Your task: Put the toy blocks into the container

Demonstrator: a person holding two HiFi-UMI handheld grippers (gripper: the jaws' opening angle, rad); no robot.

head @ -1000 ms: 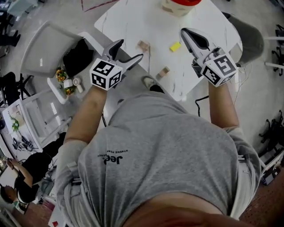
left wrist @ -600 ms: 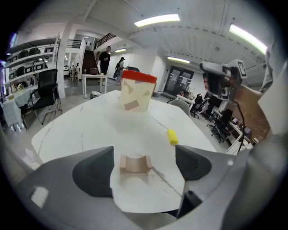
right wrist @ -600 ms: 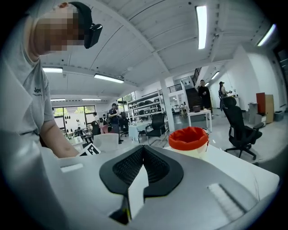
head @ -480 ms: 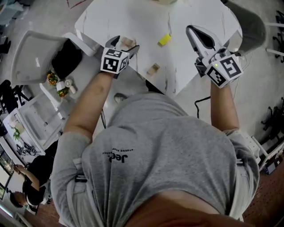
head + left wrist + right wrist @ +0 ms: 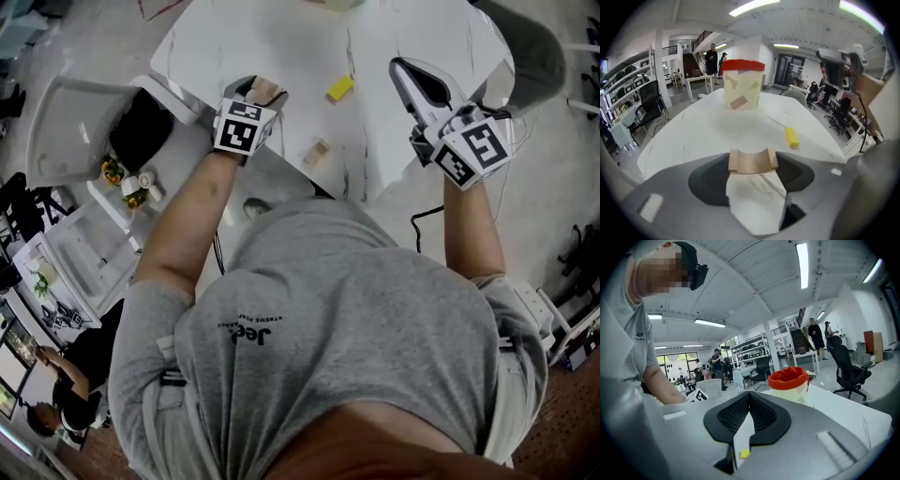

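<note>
Wooden arch block (image 5: 751, 165) pinched in just-closing jaws of left hand-held gripper (image 5: 753, 161); right hand-held gripper (image 5: 749, 395) closed, empty.

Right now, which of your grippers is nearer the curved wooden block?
Left. The left gripper straddles the wooden arch block, its jaws just closing on it; the right gripper hovers well off to the block's right, beyond the yellow block.

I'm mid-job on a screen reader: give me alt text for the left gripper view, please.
The left gripper, whose jaws have just been closing, grips an arched wooden block by both ends on the white table. Beyond it lie a yellow block to the right and a cream container with a red rim at the table's far side.
</note>
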